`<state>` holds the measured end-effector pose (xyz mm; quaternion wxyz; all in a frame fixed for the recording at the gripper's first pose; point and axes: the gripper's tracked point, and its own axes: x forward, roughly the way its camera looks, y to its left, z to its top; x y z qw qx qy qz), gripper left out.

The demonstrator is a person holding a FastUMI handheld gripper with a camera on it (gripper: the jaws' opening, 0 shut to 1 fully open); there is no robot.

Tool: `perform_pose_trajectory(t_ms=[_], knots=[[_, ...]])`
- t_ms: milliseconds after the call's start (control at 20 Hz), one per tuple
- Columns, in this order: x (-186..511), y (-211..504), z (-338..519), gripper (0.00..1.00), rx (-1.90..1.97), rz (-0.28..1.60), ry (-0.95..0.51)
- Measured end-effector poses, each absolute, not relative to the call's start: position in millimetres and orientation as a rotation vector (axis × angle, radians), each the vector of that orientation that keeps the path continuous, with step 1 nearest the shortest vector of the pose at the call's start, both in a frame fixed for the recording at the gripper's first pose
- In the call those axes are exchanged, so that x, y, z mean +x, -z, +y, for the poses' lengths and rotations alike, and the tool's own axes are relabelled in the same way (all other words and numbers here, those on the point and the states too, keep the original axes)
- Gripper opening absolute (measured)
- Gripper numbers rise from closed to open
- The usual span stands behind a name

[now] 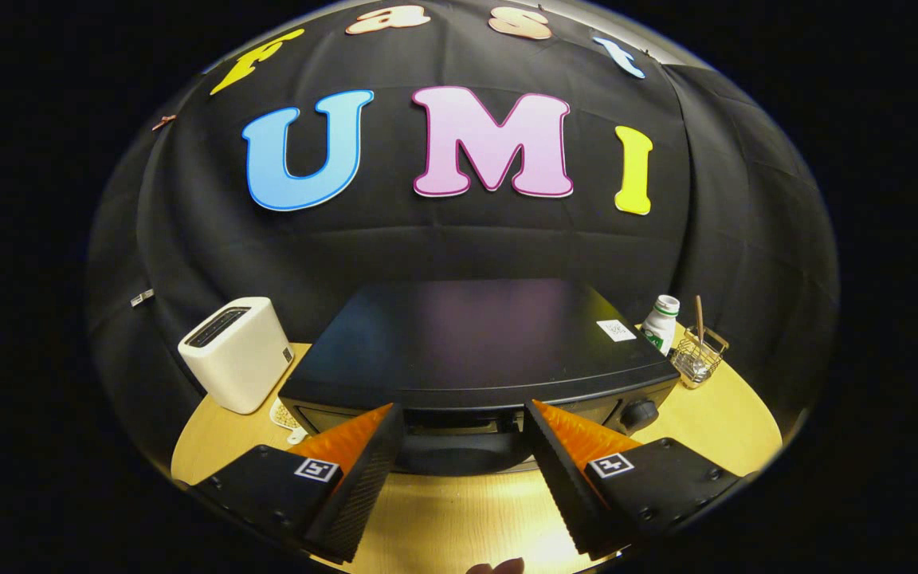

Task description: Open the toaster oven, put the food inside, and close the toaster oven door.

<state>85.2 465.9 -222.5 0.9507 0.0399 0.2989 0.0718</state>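
A black toaster oven [475, 339] stands on the wooden table, seen from above and in front. Its flat top faces me and its front upper edge lies right at my fingertips. My gripper [463, 410] is open, its two fingers spread wide on either side of the dark handle area [463, 446] at the top of the oven door. Nothing is pressed between the fingers. A round knob [638, 414] shows on the oven's front, just beyond the right finger. A small pale piece of food or a plate edge [288, 418] peeks out beside the left finger.
A white slot toaster [236, 355] sits left of the oven. Right of the oven stand a white bottle [661, 323] and a wire basket [698, 359] holding a utensil. Light wooden tabletop [459, 518] stretches below the fingers, and part of a hand shows at its near edge.
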Motion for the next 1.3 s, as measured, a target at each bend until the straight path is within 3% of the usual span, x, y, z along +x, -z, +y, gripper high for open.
perform_pose_trajectory(t_ms=[400,1300], knots=[[77.9,222.6,472.1,0.98,0.048,0.612,-0.188],[-60.2,299.6,457.0,0.99,-0.01,0.798,-0.169]])
